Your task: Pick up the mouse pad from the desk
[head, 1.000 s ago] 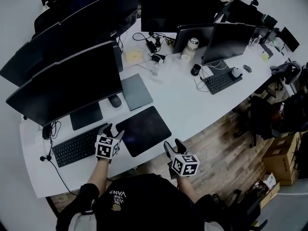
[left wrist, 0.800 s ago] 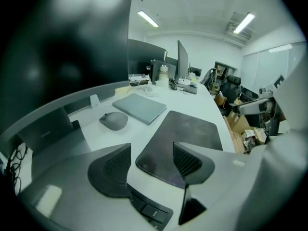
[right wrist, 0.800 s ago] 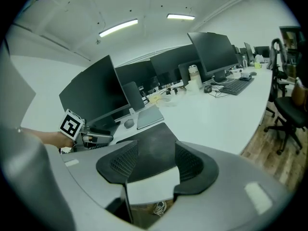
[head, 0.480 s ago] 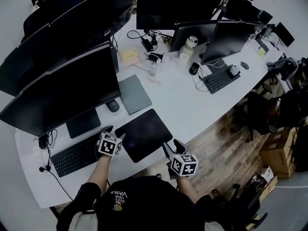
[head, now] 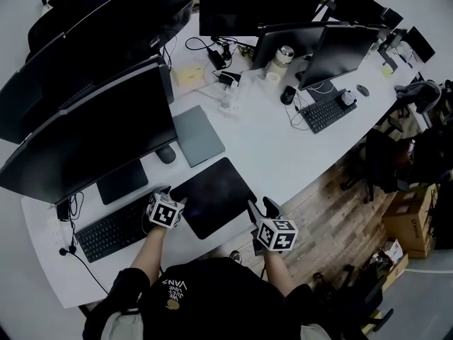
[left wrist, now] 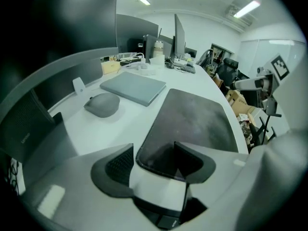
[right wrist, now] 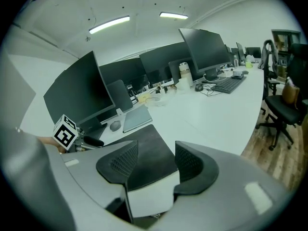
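Observation:
The black mouse pad (head: 212, 195) lies flat on the white desk (head: 283, 154), in front of a monitor. My left gripper (head: 173, 197) is at the pad's near left corner, pointing steeply down. In the left gripper view the mouse pad (left wrist: 192, 119) has that corner between the open jaws of the left gripper (left wrist: 154, 153), and the pads do not press on it. My right gripper (head: 260, 205) hangs open off the desk's front edge, by the pad's near right corner. Between the right gripper's (right wrist: 156, 160) jaws the mouse pad (right wrist: 147, 148) shows further off.
A grey mouse (head: 166, 154) and a closed grey laptop (head: 199, 134) lie just behind the pad. A black keyboard (head: 113, 229) sits to its left. Monitors (head: 92, 133) line the back. A second keyboard (head: 324, 113) and clutter lie far right. The desk edge curves past my right gripper.
My left gripper has come down and tilted onto the pad's near left corner. My right gripper has shifted a little along the desk's front edge.

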Demonstrator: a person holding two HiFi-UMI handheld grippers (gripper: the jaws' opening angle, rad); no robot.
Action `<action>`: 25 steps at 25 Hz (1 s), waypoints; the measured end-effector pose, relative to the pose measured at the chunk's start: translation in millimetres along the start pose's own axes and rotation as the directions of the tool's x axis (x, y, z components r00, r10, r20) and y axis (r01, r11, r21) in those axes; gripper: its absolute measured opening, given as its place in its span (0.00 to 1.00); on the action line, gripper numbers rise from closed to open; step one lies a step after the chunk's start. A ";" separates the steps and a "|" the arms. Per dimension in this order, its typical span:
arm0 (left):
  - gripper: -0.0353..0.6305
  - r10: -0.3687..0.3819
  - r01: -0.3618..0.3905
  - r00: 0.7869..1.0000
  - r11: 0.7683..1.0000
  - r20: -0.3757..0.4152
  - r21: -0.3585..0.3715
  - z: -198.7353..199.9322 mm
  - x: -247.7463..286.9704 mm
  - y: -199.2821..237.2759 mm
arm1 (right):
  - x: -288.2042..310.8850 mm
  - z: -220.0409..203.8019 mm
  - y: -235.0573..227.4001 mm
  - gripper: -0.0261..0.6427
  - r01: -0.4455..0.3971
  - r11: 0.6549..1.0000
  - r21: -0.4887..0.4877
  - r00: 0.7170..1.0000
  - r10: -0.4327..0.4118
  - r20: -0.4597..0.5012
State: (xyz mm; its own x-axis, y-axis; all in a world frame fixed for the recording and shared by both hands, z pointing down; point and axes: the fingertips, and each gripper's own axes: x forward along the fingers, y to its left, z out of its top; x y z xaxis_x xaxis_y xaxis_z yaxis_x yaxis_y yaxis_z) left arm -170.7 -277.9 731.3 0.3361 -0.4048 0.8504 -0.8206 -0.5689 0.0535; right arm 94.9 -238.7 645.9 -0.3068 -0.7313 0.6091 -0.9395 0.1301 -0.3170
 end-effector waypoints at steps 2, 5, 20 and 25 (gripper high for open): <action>0.42 0.001 -0.001 1.000 1.000 -0.011 0.021 4.7 -2.9 -1.7 | 6.2 -3.7 -3.4 0.38 0.007 1.000 -0.001 1.000 -0.007 -0.014; 0.32 -0.026 0.027 1.000 0.999 -0.012 0.034 8.6 -1.9 -9.5 | 19.1 -13.6 -10.2 0.39 0.028 0.999 -0.032 0.998 -0.030 -0.058; 0.13 -0.046 0.046 0.999 0.999 -0.005 0.010 1.0 0.9 -26.4 | 56.3 -49.8 -26.0 0.38 0.131 0.971 -0.200 0.966 -0.170 -0.193; 0.12 -0.036 0.036 0.999 0.999 -0.012 0.016 0.5 2.5 -25.5 | 57.0 -48.7 -23.9 0.37 0.120 0.971 -0.207 0.970 -0.158 -0.182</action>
State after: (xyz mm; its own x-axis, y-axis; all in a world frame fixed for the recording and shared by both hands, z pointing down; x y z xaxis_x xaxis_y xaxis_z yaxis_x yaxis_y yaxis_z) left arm -148.7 -264.8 731.8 0.3599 -0.3749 0.8544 -0.8003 -0.5948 0.0761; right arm 92.4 -250.8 723.6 -0.1768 -0.6082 0.7739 -0.9805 0.1771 -0.0848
